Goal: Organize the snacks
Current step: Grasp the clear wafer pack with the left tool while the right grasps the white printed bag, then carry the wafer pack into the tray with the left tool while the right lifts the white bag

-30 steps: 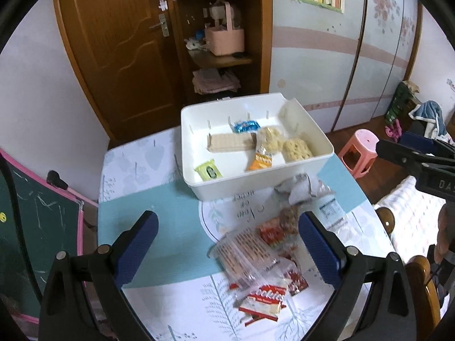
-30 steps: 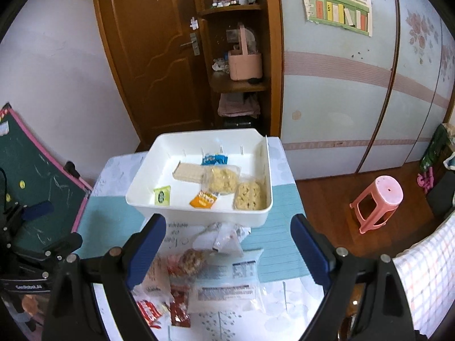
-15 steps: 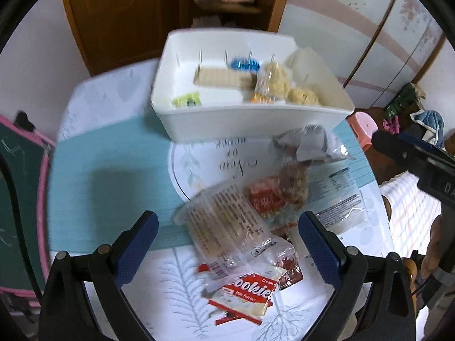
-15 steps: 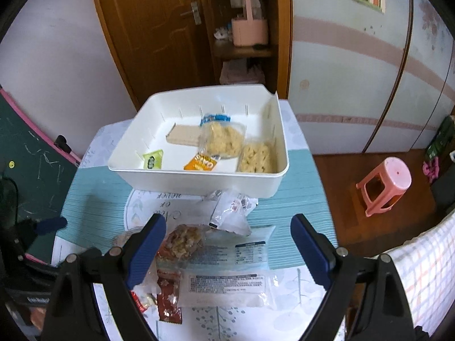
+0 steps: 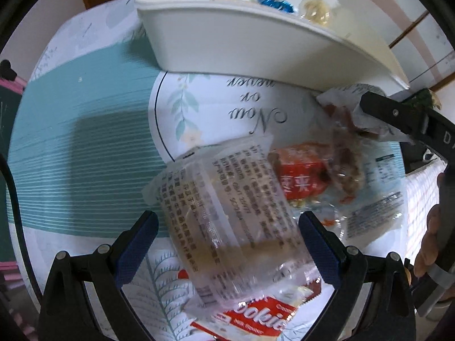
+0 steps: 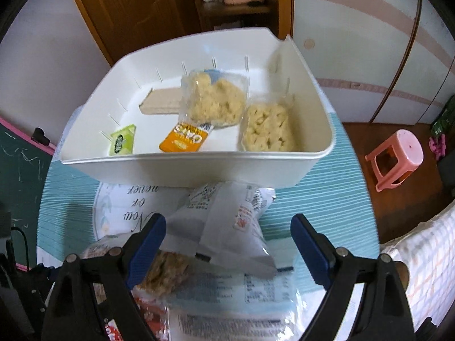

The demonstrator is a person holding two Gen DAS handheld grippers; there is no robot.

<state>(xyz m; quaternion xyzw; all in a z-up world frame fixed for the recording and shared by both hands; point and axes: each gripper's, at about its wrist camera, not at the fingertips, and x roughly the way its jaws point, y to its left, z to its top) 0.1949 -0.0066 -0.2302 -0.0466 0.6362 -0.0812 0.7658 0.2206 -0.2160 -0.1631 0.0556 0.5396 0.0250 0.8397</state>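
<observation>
A white bin (image 6: pixel 199 167) stands at the back of the round table and holds a green packet (image 6: pixel 122 142), an orange oats packet (image 6: pixel 184 139), a wafer and two clear bags of yellow snacks (image 6: pixel 216 99). Loose packets lie in front of it. My left gripper (image 5: pixel 227 244) is open, low over a clear printed packet (image 5: pixel 227 213) that lies between its blue pads; a red-and-white cookie packet (image 5: pixel 250 318) lies under it. My right gripper (image 6: pixel 227 244) is open above a white packet (image 6: pixel 224 221), beside a bag of brown snacks (image 6: pixel 167 270).
A red packet (image 5: pixel 301 179) and a flat clear labelled packet (image 6: pixel 241 292) lie among the pile. The right tool's black arm (image 5: pixel 398 116) crosses the left view. A pink stool (image 6: pixel 395 159) stands on the floor right of the table, a chalkboard (image 6: pixel 17 170) to the left.
Both grippers have come down toward the pile of packets, tilting more steeply downward. The bin has slid toward the top of both views. Both pairs of jaws stay equally wide.
</observation>
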